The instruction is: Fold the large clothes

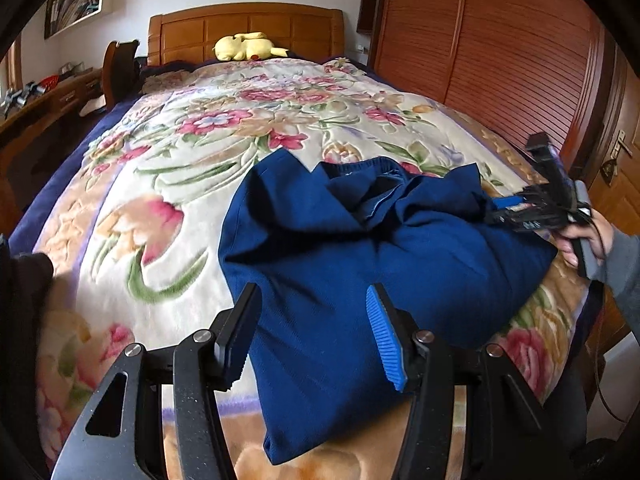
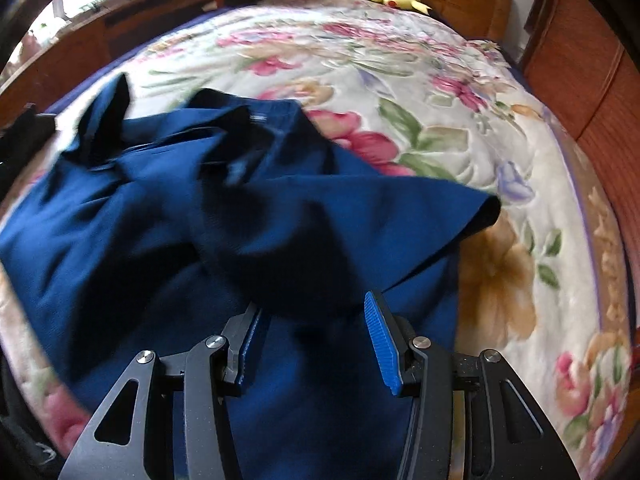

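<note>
Nearest the foot of the bed, the left gripper (image 1: pixel 312 332) stands wide apart over the near hem of the dark blue cotton garment (image 1: pixel 360 248), gripping nothing. The right gripper (image 2: pixel 316 340) is likewise spread wide, low over the rumpled cloth beside the loose short sleeve (image 2: pixel 460 212), with a hump of fabric bulging between its blue ribbed pads (image 2: pixel 382 344) but not pinched. The garment lies bunched on the cream floral bedspread (image 1: pixel 192 160) near the foot, collar end toward the wooden headboard (image 1: pixel 244 28). If either closes now it may catch several layers at once and drag the heap crooked. A yellow plush toy (image 1: pixel 248 46) rests by that headboard.
</note>
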### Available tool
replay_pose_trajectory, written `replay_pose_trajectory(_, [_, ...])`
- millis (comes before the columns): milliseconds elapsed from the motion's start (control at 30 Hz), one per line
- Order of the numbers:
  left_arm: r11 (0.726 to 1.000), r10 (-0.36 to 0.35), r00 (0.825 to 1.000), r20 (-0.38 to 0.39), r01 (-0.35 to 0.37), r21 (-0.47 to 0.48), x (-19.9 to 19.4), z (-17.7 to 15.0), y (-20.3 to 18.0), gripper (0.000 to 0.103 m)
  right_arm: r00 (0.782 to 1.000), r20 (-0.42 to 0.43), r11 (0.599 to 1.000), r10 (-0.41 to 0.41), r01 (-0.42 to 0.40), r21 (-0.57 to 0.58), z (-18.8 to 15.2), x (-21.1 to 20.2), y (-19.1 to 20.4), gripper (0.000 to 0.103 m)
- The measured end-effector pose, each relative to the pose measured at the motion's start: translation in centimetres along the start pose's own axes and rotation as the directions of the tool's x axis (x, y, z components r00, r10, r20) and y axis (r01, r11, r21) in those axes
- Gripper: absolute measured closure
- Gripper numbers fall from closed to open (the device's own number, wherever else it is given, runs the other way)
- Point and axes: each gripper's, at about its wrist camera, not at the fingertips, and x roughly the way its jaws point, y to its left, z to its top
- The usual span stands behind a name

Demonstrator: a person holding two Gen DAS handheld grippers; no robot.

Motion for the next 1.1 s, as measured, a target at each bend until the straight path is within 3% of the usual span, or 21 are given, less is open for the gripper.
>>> replay_pose_trajectory(67, [1.000,0.003,1.000,-0.003,-0.003,-0.014,0.0,-0.3,0.3,0.048,1.000,0.009,1.000,-0.027,0.027,-0.006,1.9,1.0,-0.7,0.068])
replay_pose_trajectory(133, [1.000,0.012,1.000,-0.005,-0.012,-0.022,-0.2,-0.7,0.6,0.048,0.998,0.043,0.999,-0.043,0.043,-0.010,4.4,1.4,-1.1,0.090])
replay_pose_trajectory(167, [0.999,0.021,1.000,-0.005,-0.021,-0.027,-0.3,-0.9,0.8,0.048,0.997,0.058,0.999,-0.041,0.042,-0.006,5.6,1.5,-1.2,0.090])
replay_pose_trajectory(333, [0.998,0.054,0.999,-0.006,-0.054,-0.041,-0.8,-1.4,1.6,0.047,0.987,0.161,0.992,-0.014,-0.007,0.127,10.8,1.0,-2.9,0.090])
replay_pose_trajectory(433, [0.997,0.064,0.998,0.000,-0.064,-0.048,-1.2,-1.5,2.2,0.047,0.971,0.223,0.989,-0.087,0.057,0.135,11.8,-0.1,-2.7,0.090])
replay_pose_trajectory(567, [0.996,0.070,0.998,0.009,-0.069,-0.055,-1.5,-1.5,2.7,0.047,0.967,0.240,0.990,-0.090,0.061,0.126,12.4,-0.9,-1.9,0.084])
replay_pose_trajectory(767, [0.995,0.064,0.998,0.016,-0.063,-0.071,-1.6,-1.5,3.2,0.047,0.974,0.224,0.999,0.038,-0.043,0.015,12.0,-0.7,1.9,0.078])
replay_pose_trajectory(900, [0.995,0.061,0.998,0.010,-0.060,-0.078,-1.4,-1.8,3.3,0.047,0.967,0.207,0.988,0.147,-0.135,-0.073,11.7,-0.5,5.0,0.056])
replay_pose_trajectory(1100, [0.994,0.064,0.998,-0.007,-0.064,-0.087,-1.3,-2.4,3.8,0.047,0.957,0.121,0.954,0.264,-0.240,-0.179,12.0,1.5,9.5,0.055])
